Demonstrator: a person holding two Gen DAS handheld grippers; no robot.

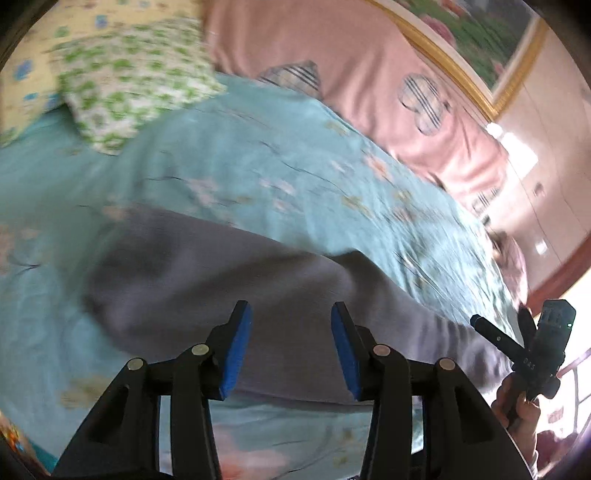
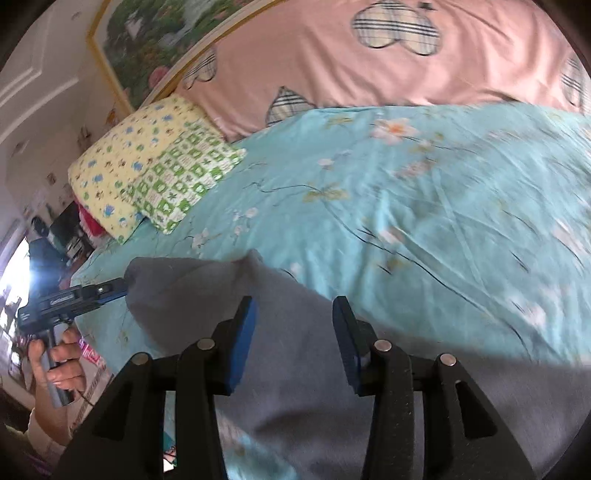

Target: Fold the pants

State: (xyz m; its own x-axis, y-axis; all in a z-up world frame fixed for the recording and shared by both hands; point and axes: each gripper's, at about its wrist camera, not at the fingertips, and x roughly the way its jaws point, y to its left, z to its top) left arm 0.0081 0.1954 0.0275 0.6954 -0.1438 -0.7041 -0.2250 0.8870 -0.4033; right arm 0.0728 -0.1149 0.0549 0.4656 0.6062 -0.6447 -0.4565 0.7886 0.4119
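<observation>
Grey pants (image 1: pixel 229 280) lie flat on the turquoise floral bedsheet (image 1: pixel 258 155). My left gripper (image 1: pixel 291 328) is open and empty, its blue pads above the near part of the pants. In the right wrist view the pants (image 2: pixel 295 369) spread under my right gripper (image 2: pixel 293 325), which is open and empty. The left gripper also shows in the right wrist view (image 2: pixel 118 286) at the pants' left edge; whether it touches the cloth is unclear. The right gripper shows in the left wrist view (image 1: pixel 498 328) at the pants' right end.
Two patterned pillows, green (image 2: pixel 184 181) and yellow (image 2: pixel 122 158), lie at the bed's far left. A pink quilt (image 2: pixel 369 66) runs along the back against a framed picture (image 2: pixel 159 33). The bed's edge is at the left of the right wrist view.
</observation>
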